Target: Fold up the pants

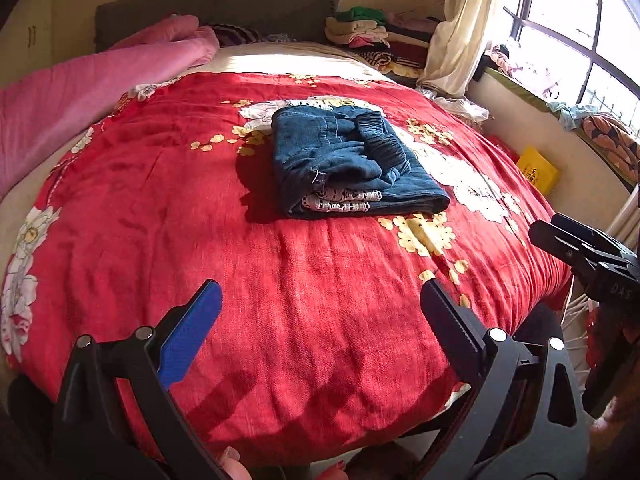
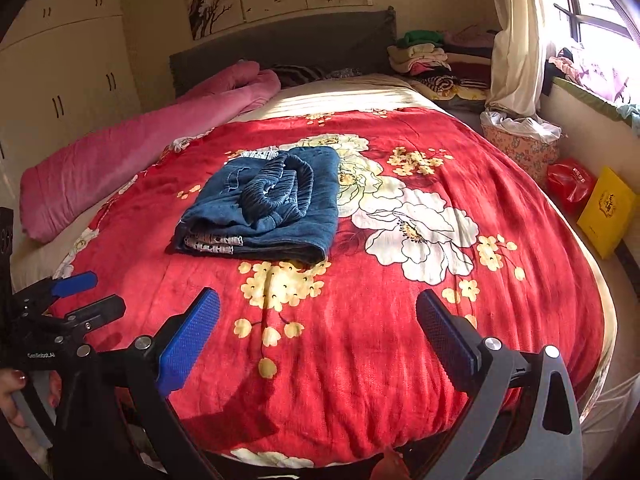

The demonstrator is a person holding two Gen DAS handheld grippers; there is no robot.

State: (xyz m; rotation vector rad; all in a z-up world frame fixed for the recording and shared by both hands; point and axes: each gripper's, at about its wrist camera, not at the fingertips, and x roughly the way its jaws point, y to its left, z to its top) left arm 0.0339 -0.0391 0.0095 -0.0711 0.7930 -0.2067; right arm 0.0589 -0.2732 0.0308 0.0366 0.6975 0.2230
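A rolled pink quilt [image 2: 132,148] lies at the upper left, and the folded blue pants [image 2: 264,208] sit centre frame on the red floral blanket [image 2: 360,340]. Low in their own views, the left gripper [image 1: 320,320] and right gripper [image 2: 318,328] both gape wide, holding nothing.

Ahead of my tongs I see matt denim pants [image 1: 352,164] on a fuzzy red cloth blanket [image 1: 280,280].
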